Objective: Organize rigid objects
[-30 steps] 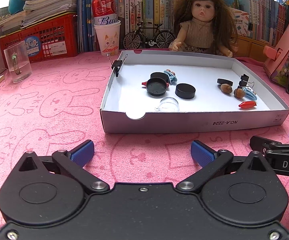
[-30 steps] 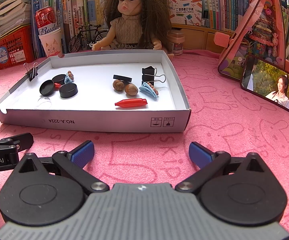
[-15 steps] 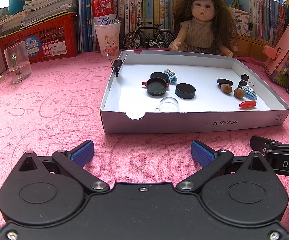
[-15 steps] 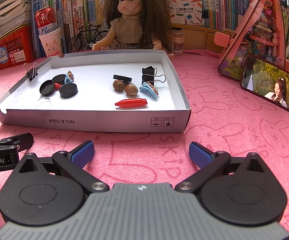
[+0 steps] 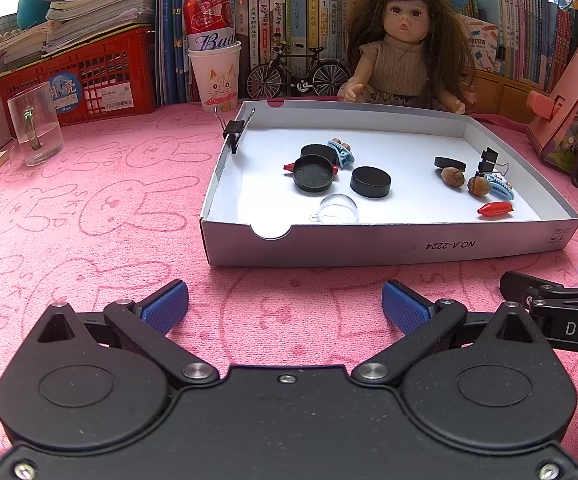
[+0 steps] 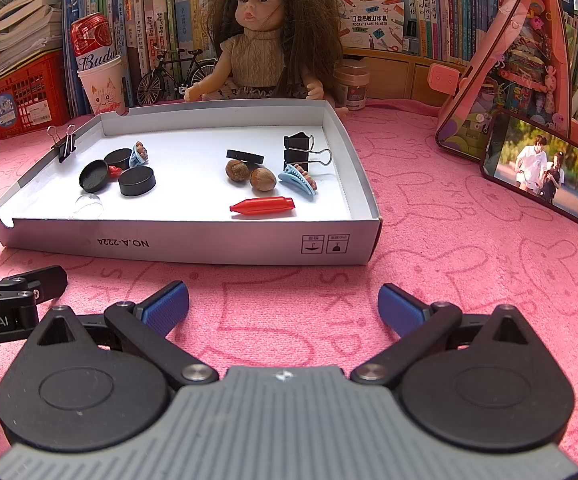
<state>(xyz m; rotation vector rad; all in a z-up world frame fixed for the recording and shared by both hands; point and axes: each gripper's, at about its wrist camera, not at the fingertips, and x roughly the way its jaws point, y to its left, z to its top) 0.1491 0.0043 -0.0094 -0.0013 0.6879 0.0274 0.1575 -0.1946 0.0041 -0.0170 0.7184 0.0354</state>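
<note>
Nothing shifted since the earlier frames: both grippers parked low over the pink tabletop (image 5: 89, 208), short of the box. Left gripper (image 5: 285, 306) with blue fingers (image 5: 165, 308) spread wide, pinching nothing. Right gripper (image 6: 283, 306) likewise spread and empty, blue fingers (image 6: 401, 312) just above the cloth. Ahead, white cardboard box (image 6: 193, 240) lying flat, holding the rigid objects: red pen cap (image 6: 263, 205) nearest the front wall, two hazelnuts (image 6: 251, 174) side by side behind it, blue hair clip (image 6: 297, 178) just right of them, black binder clip (image 6: 299, 150) further back. Toward the left, black round lids (image 5: 370, 182), clear plastic dome (image 5: 337, 210), another binder clip (image 5: 233, 130) clamped on the left wall. Behind the box, doll (image 6: 267, 32) seated before the books.
</note>
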